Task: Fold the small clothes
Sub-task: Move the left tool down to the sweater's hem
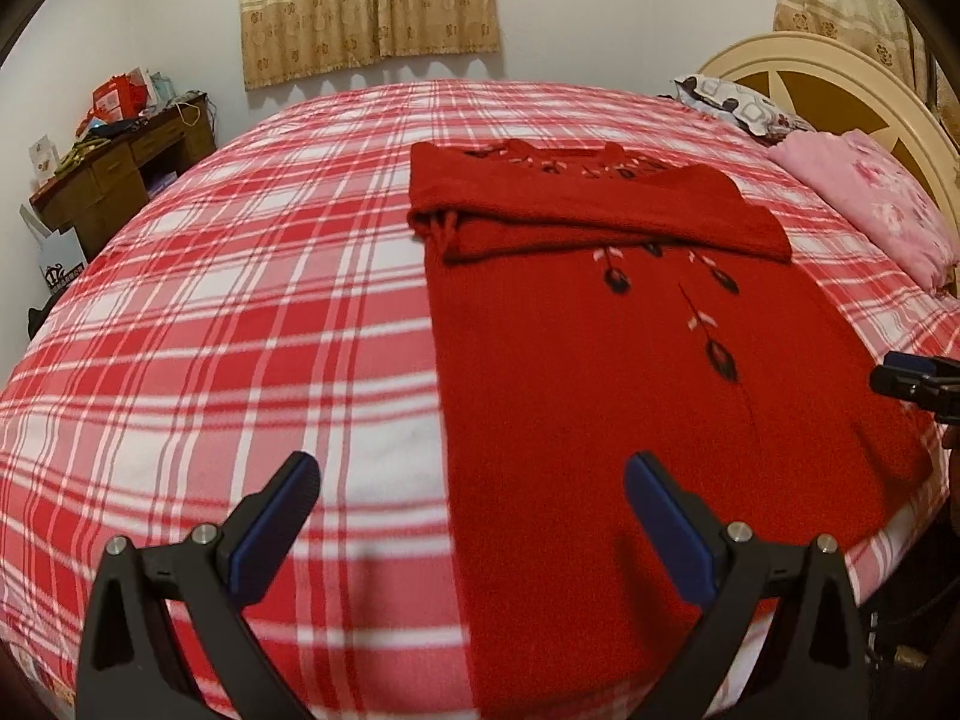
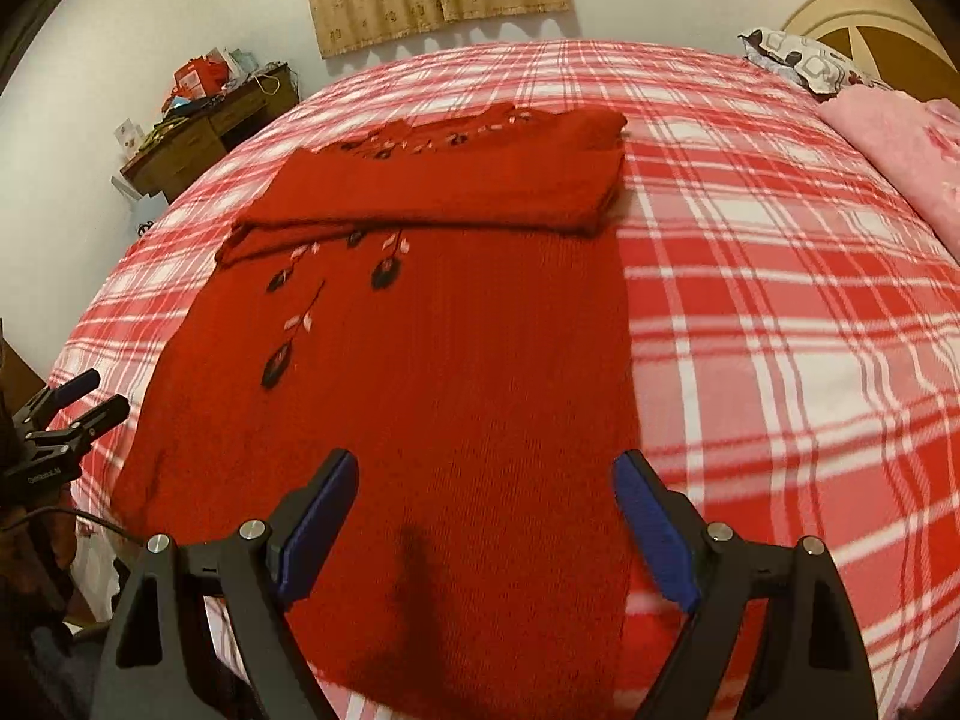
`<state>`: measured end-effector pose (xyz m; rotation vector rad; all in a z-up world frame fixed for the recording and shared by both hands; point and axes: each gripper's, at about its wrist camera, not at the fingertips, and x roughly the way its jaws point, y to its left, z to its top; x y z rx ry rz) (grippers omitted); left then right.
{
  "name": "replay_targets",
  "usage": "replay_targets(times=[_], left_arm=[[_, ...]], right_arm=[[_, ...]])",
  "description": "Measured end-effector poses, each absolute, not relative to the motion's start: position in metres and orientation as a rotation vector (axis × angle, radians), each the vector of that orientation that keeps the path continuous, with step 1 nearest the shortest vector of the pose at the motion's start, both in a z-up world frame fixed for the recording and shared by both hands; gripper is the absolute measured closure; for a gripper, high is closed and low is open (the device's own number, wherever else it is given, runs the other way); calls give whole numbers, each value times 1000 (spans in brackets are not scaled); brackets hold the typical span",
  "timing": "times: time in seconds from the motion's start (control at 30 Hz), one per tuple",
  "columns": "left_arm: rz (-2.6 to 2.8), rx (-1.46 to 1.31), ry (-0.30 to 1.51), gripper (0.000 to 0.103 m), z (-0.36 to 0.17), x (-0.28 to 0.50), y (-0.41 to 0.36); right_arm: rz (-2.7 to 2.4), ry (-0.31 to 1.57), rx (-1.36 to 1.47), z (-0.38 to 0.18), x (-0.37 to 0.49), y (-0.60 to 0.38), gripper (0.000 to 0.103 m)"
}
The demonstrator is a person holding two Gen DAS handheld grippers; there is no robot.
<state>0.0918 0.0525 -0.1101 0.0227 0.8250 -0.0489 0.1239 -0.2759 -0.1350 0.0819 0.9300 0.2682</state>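
Both grippers, left (image 1: 471, 477) and right (image 2: 486, 474), hanging wide open, empty, over red sweater (image 2: 420, 372); no legible labels.

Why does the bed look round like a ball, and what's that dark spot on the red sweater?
Left wrist view: the fisheye lens bulges the checked bedspread into a dome, with dark corners. Right wrist view: same bulge; the dark patch on the red sweater near the right gripper looks like a shadow; nearby checks are smeared.
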Motion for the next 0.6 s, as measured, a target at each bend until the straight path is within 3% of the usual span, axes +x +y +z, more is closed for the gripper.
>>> replay_targets(times=[0.23, 0.3, 0.53, 0.6], left_arm=[[-44, -14, 879, 6, -119, 71, 66], [-56, -34, 903, 18, -121, 71, 70], [-128, -129, 972, 36, -131, 63, 71], [-144, -139, 993, 45, -136, 62, 69]], right_arm=[[262, 928, 92, -141, 98, -278, 16], [259, 928, 93, -142, 93, -278, 16], [252, 928, 78, -144, 80, -279, 16], [251, 927, 85, -144, 78, -281, 16]])
